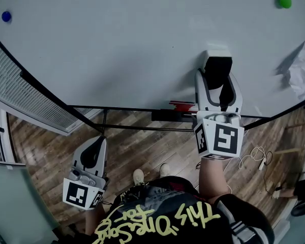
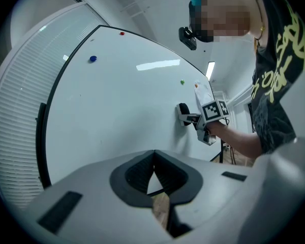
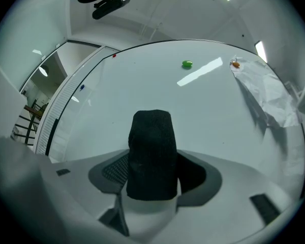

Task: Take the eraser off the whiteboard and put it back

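The right gripper (image 1: 218,80) pinches the black eraser (image 3: 152,151) at the whiteboard (image 1: 117,50), near its lower edge. The left gripper (image 1: 95,145) hangs low, jaws pressed together, empty. The eraser should probably meet the board squarely and straight, without sliding.

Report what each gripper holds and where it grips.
Right gripper clamps the eraser by its two opposite sides. Left gripper holds nothing, jaws together.
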`<act>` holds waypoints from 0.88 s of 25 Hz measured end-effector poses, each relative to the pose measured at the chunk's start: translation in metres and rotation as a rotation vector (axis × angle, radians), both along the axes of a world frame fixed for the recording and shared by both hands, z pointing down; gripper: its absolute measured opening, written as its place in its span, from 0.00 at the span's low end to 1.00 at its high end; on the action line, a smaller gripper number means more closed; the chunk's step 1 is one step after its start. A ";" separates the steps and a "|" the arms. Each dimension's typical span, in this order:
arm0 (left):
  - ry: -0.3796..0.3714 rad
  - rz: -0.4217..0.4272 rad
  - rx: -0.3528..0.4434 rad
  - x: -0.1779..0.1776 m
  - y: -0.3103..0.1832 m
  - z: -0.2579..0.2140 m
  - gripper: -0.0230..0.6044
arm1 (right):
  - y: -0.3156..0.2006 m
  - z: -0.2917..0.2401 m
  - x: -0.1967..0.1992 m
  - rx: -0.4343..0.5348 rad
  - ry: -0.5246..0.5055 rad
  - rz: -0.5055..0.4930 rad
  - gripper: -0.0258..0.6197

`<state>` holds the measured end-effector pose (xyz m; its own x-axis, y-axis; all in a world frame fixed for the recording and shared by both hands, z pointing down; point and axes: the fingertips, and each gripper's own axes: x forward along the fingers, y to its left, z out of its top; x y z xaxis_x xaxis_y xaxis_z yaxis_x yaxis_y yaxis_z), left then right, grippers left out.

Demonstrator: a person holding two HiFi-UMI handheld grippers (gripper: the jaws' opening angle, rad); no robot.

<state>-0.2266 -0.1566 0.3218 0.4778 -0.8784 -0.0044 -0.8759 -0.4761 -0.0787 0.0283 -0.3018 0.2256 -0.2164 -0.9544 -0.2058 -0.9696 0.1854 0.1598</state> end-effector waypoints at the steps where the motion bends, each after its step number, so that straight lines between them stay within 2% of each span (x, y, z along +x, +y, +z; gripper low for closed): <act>1: -0.003 0.002 -0.002 0.000 0.000 0.000 0.05 | 0.000 0.000 0.000 -0.001 -0.004 0.002 0.44; 7: -0.008 0.002 -0.003 0.000 0.002 -0.002 0.05 | 0.001 -0.002 0.000 0.003 -0.013 0.003 0.44; 12: -0.022 0.018 -0.022 0.003 0.000 0.001 0.05 | 0.008 -0.003 -0.001 0.008 -0.043 -0.033 0.44; 22: -0.012 0.097 -0.014 0.028 -0.009 0.000 0.05 | 0.030 0.008 0.015 -0.025 -0.086 -0.057 0.44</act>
